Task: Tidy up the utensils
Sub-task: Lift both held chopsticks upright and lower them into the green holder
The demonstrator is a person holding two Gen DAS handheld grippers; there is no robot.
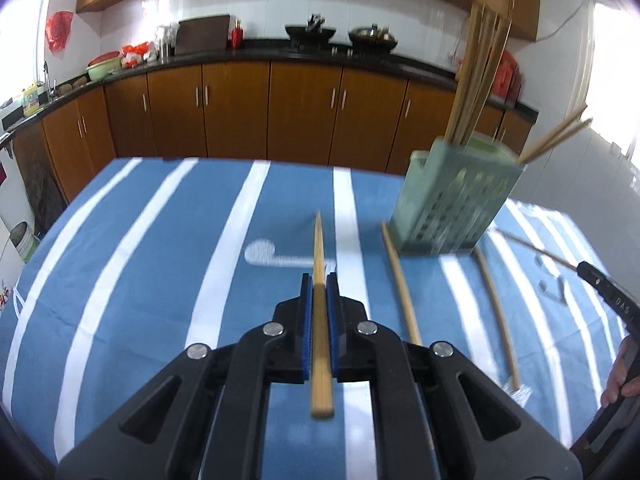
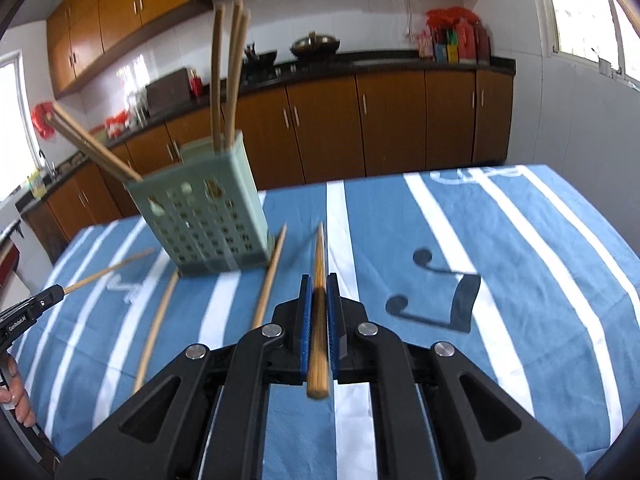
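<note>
My left gripper is shut on a wooden chopstick that runs forward between its blue pads, lifted above the blue striped tablecloth. My right gripper is likewise shut on a darker wooden chopstick. A pale green perforated utensil holder stands on the table with several chopsticks upright and leaning in it. Two more chopsticks lie on the cloth by its base. Each gripper shows at the edge of the other's view, chopstick in its tip.
Behind the table runs a kitchen counter with brown cabinets, woks and a cutting board. A person's hand holds the right gripper's handle at the frame edge. A bright window is at the far right.
</note>
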